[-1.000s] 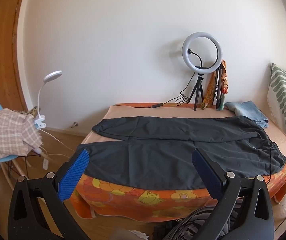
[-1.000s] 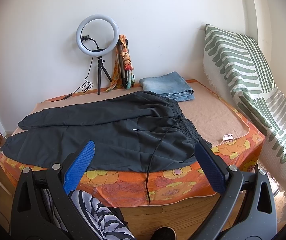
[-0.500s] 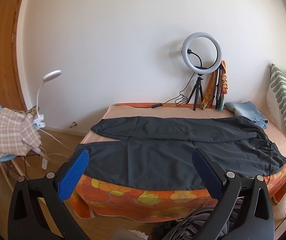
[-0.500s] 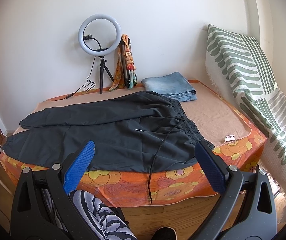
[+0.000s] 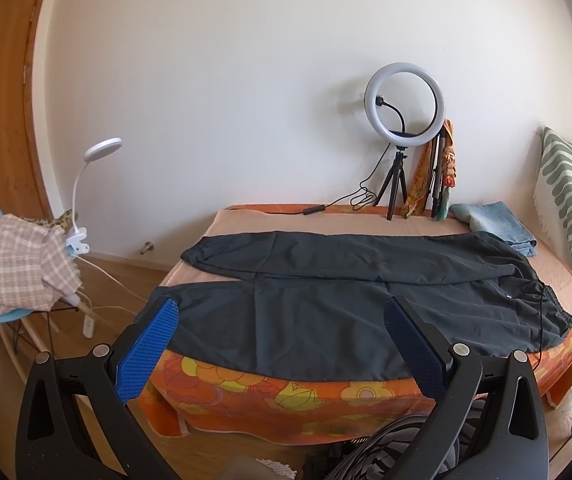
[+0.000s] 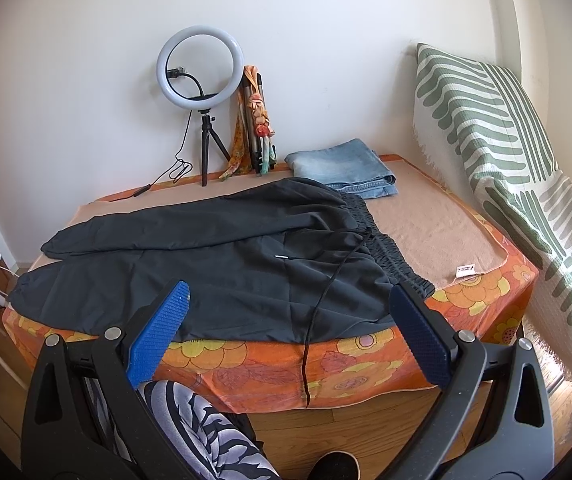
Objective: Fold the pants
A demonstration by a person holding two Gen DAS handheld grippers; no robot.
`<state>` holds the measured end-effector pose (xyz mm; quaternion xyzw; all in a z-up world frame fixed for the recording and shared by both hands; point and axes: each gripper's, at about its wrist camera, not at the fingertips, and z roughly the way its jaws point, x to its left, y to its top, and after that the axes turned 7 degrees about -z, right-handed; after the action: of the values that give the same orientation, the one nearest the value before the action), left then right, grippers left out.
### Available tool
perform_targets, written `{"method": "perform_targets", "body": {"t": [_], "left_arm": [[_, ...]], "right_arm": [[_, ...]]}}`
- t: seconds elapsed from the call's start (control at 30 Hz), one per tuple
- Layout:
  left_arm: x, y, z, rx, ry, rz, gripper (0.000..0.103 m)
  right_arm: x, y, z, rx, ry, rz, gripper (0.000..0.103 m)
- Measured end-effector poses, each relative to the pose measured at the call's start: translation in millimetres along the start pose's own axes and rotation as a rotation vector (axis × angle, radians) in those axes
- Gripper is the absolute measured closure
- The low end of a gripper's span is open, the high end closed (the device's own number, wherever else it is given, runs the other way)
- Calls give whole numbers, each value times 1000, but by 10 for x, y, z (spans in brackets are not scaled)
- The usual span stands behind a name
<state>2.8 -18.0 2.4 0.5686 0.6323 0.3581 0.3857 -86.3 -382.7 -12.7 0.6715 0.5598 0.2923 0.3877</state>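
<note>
Nothing here can be read. A small white sewn-in tag (image 6: 464,270) lies at the edge of the beige blanket (image 6: 425,224), just beside the elastic waistband of the black fabric pants (image 6: 226,264); it carries dark and reddish print too small to make out. A tiny white mark (image 6: 282,257) on the pants near the waistband is likewise illegible.
</note>
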Motion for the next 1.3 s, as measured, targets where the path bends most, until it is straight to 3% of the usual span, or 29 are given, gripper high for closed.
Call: {"method": "perform_targets", "body": {"t": [1.07,1.3], "left_arm": [[110,17,80,13,15,-8,0],[276,21,237,51,17,-27,0]], "right_arm": [[34,-31,26,-2,9,-8,1],[37,87,93,-3,33,-31,1]]}}
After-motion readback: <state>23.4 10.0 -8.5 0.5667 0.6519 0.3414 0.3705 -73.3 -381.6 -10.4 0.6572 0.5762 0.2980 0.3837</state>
